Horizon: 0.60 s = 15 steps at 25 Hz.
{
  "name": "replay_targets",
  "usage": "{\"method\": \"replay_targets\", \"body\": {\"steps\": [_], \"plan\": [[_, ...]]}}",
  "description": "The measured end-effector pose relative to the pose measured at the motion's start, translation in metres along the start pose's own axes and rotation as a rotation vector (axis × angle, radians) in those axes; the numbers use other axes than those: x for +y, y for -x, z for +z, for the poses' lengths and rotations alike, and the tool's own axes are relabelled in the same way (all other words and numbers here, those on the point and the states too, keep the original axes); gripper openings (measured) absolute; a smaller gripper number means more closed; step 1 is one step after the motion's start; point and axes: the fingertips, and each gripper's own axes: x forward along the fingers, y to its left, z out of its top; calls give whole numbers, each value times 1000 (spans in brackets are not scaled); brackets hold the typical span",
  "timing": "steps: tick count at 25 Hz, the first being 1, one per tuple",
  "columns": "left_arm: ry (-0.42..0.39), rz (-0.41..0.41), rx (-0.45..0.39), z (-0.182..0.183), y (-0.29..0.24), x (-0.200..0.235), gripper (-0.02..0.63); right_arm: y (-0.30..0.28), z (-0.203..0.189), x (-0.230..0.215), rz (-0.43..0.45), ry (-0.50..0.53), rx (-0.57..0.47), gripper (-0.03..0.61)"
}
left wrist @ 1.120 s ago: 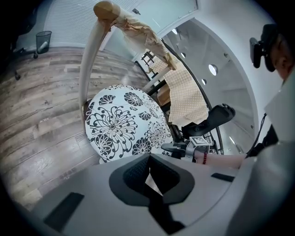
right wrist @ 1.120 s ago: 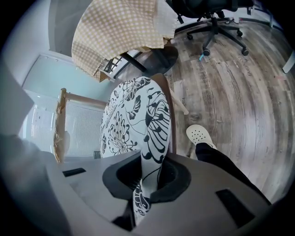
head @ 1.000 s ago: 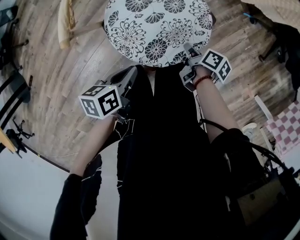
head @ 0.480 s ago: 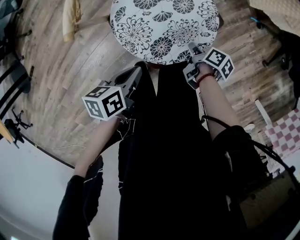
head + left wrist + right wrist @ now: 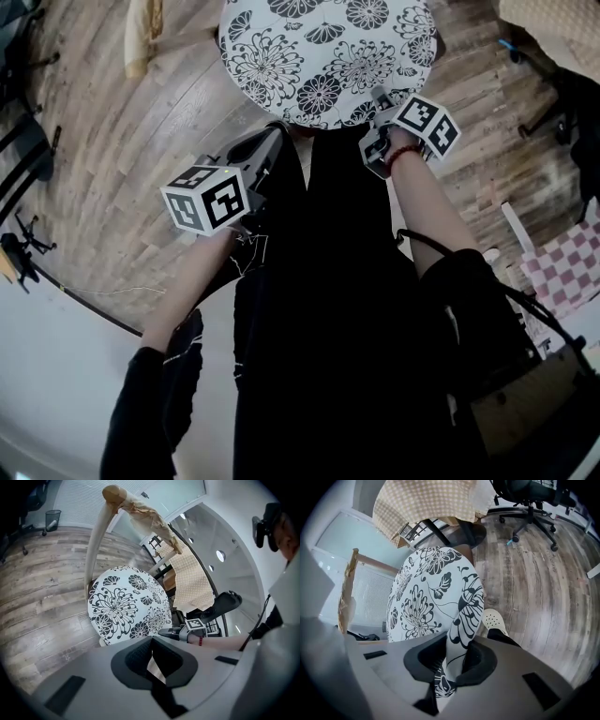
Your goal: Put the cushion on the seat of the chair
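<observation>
The plank floor (image 5: 103,178) is lying open to your left and beyond the cushion, giving you free room on that side. To your right the room is tightening: a beige checked tablecloth (image 5: 431,501) is hanging at the far right, and a black office chair (image 5: 529,498) is standing just beside it.

You are holding the round black-and-white flowered cushion (image 5: 323,52) out in front of you above the floor, by its near edge, with one gripper at each end of that edge. From the right gripper view it is tilting away from you. The chair back (image 5: 101,531), a curved wooden rail wrapped in brown paper, is rising just behind the cushion on its far left side. No view is showing the seat, so whether the cushion is touching it cannot be told.

Your left gripper (image 5: 274,136) is pinching tight on a thin pale strip at the cushion's near left edge. Your right gripper (image 5: 380,101) is clamping hard on a fold of the patterned fabric at the near right edge.

A white perforated shoe (image 5: 493,620) is showing on the floor just beneath the cushion's right edge.
</observation>
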Motion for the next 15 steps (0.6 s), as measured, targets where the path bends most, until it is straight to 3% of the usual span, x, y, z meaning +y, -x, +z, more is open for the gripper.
{"method": "replay_targets", "body": {"steps": [2,4,7,11,15], "plan": [[-3,0,-8,2,3,-1,13,0,-1,-3,-30,10,9,50],[-10,-2,-19,5,6,-4,14,2,0,-10,-81,26,13,122],[-22,-5,-38,9,14,-7,14,10,1,-19,-158,58,3,173],[-53,-3,-67,15,35,-6,14,28,3,-21,-243,87,-47,202],[-85,8,-131,35,59,-3,13,53,12,-14,-272,68,-134,216]]}}
